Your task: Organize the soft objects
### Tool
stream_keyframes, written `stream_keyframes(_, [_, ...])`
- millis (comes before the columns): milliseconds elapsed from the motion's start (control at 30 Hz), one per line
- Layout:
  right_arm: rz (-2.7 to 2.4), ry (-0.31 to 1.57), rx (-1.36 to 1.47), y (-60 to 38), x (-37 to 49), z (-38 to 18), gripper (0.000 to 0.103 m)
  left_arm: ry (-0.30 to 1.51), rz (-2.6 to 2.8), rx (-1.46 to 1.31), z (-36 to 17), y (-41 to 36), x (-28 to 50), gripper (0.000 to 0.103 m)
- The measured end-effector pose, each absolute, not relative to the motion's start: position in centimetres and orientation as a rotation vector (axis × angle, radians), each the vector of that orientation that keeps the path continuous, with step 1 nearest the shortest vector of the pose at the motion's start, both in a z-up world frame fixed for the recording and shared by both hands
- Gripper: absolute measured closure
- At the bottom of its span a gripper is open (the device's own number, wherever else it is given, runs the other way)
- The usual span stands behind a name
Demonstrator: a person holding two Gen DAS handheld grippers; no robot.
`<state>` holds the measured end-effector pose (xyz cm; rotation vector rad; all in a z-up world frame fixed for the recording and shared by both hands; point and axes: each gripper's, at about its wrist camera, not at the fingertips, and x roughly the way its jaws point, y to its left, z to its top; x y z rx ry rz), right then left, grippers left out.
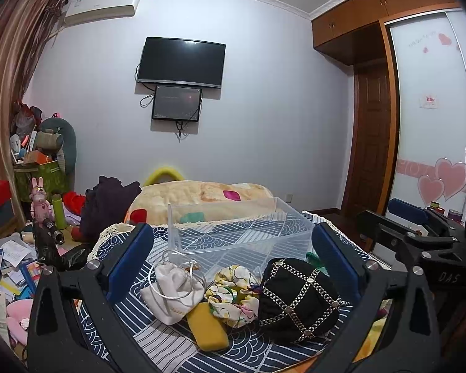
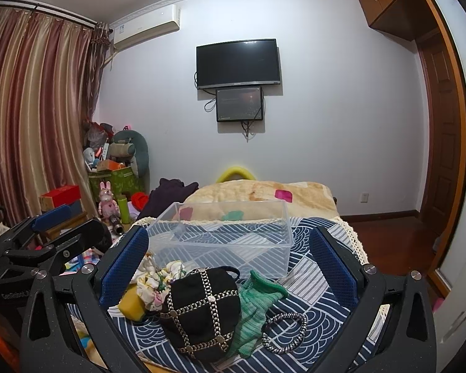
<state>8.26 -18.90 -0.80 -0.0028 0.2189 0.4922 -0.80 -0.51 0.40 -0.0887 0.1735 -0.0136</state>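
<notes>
A bedroom with a dark television on the far wall frames a small table draped in a blue-and-white patterned cloth point(image 1: 171, 342), and on it, at the far side, stands a clear plastic bin point(image 1: 233, 227) with nothing in it. The soft things lie in a loose heap on the cloth just in front of the bin: a white drawstring pouch point(image 1: 174, 292), a yellow sponge point(image 1: 209, 329) touching it, a flowered scrunchie point(image 1: 233, 295), a black bag with chain trim point(image 1: 298, 301), a green knitted piece point(image 2: 254, 304) and a braided hair tie point(image 2: 284, 331). The left gripper point(image 1: 233, 261) and the right gripper point(image 2: 230, 264) both hover with jaws spread wide, holding nothing — the heap sits between and below the blue pads. All of it looks light and limp; the pouch and scrunchie should crush under a pinch, so a bite into the bunched middle seems safest. The sponge will likely spring back and wants a grip across its narrow sides. The black bag is bulkier, and its metal chain may slide — better to take the fabric handle.
</notes>
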Motion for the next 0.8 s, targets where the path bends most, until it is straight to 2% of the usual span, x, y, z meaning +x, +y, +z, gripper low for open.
stream_keyframes(533, [0.505,0.252,0.038,-19.2,9.0,-1.3,0.0,0.197,-0.036,-0.095,-0.2,-0.1,-0.1,0.0])
stream_keyframes(633, [0.516,0.283,0.041,-18.9,9.6,-2.0,0.005,0.207,-0.032,-0.087,-0.7,0.1,0.2,0.0])
stream_keyframes(667, [0.517,0.291,0.033,-18.8,9.6,-2.2,0.011,0.207,-0.022,-0.087,-0.8,0.3,0.3,0.003])
stream_keyframes(767, [0.53,0.326,0.004,-18.2,10.0,-3.0,0.021,0.239,-0.021,-0.1,-1.3,1.1,1.0,0.023])
stream_keyframes(800, [0.541,0.345,-0.002,-17.9,10.2,-3.4,0.025,0.259,-0.023,-0.112,-1.6,1.4,1.5,0.025])
